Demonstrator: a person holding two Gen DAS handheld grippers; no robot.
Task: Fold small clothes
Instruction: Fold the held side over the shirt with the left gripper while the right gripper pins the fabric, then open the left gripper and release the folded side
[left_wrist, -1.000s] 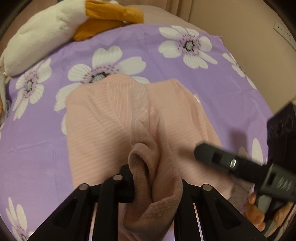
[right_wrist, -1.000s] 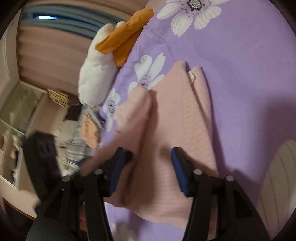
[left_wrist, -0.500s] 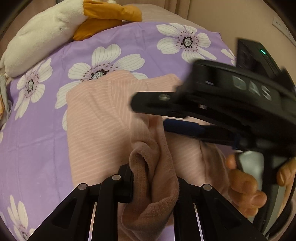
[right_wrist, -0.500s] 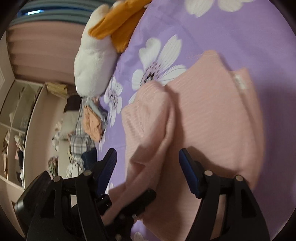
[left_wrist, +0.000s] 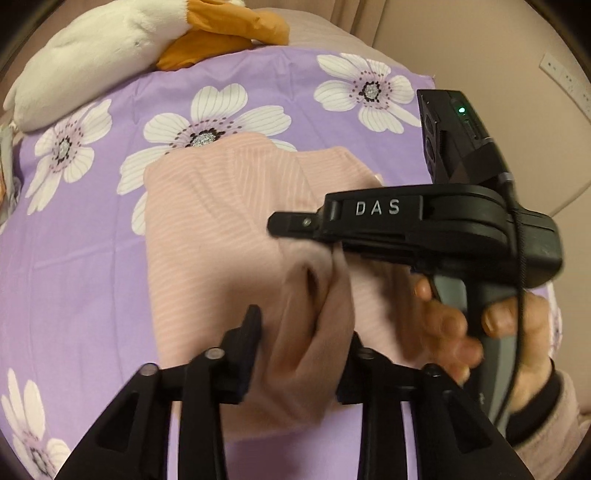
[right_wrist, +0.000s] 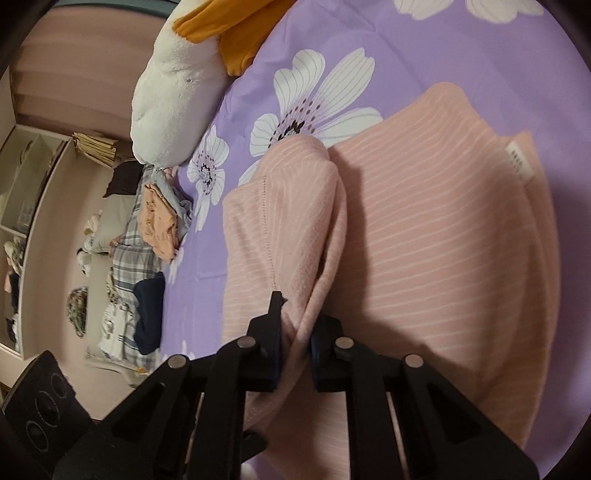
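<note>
Pinching the pink garment (right_wrist: 443, 229), right tongs (right_wrist: 295, 332) just closed; left tongs (left_wrist: 301, 350) loosening.

Right gripper (left_wrist: 295, 225) matte black plastic, white "DAS" lettering on top, grey pistol handle, green LED on rear camera block, thin black cable down the back, left gripper (left_wrist: 299, 339) black ribbed arms with silver screws, fuzzy pink sleeve (left_wrist: 554, 435) with dark cuff.

The right gripper (right_wrist: 297, 334) has just closed, pinching a raised fold of the pink striped garment (right_wrist: 443, 240). The garment lies on a purple flowered sheet (right_wrist: 424, 48), a white plush toy (right_wrist: 173, 96) beyond it.
</note>
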